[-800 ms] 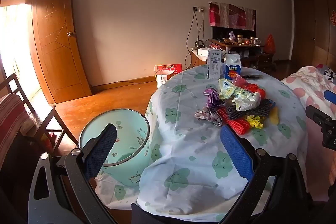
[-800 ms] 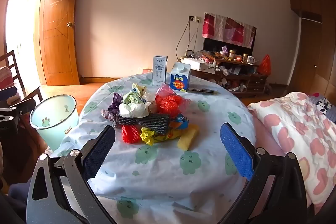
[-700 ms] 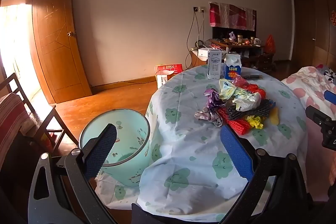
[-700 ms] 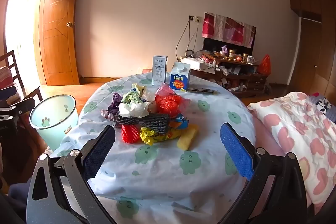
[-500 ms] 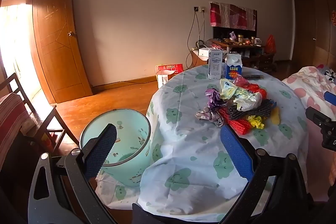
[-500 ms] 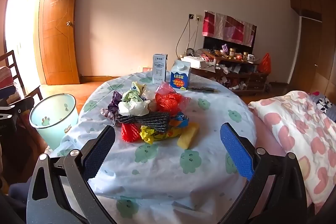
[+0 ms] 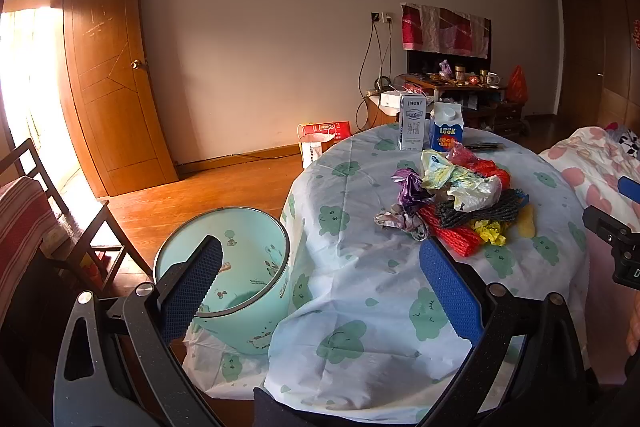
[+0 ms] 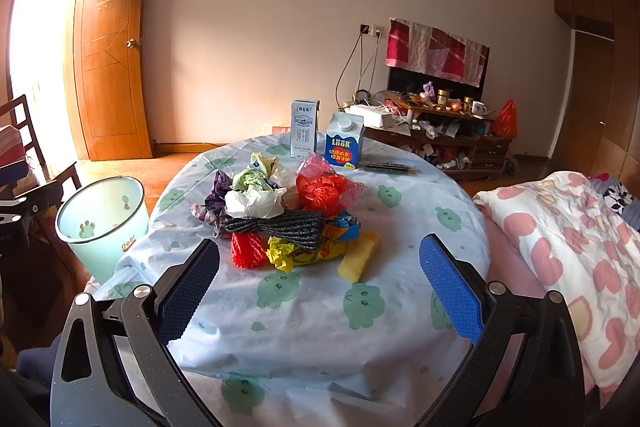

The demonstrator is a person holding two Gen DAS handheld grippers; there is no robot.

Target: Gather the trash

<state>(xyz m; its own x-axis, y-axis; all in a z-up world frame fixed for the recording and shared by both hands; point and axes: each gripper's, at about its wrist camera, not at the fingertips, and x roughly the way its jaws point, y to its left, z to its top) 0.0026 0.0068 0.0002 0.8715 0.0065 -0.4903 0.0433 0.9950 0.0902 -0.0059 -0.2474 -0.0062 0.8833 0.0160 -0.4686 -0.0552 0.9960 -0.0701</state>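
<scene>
A heap of trash [image 8: 288, 215] lies in the middle of a round table [image 8: 320, 311] with a cloud-print cloth: crumpled bags, red and black foam nets, yellow wrappers, a yellow sponge [image 8: 360, 256]. In the left wrist view the same trash heap [image 7: 452, 203] sits right of centre on the table [image 7: 360, 291]. A mint-green bin [image 7: 232, 279] stands on the floor left of the table; the bin [image 8: 104, 223] also shows in the right wrist view. My left gripper [image 7: 320, 287] is open, above the bin and the table edge. My right gripper [image 8: 320, 289] is open, short of the heap, holding nothing.
Two cartons, a white one [image 8: 305, 133] and a blue one [image 8: 344, 143], stand upright at the table's far side. A wooden chair [image 7: 48, 219] is left of the bin. A flowered quilt [image 8: 568, 247] lies to the right. A cluttered cabinet [image 8: 440, 139] and an open door [image 7: 112, 79] are behind.
</scene>
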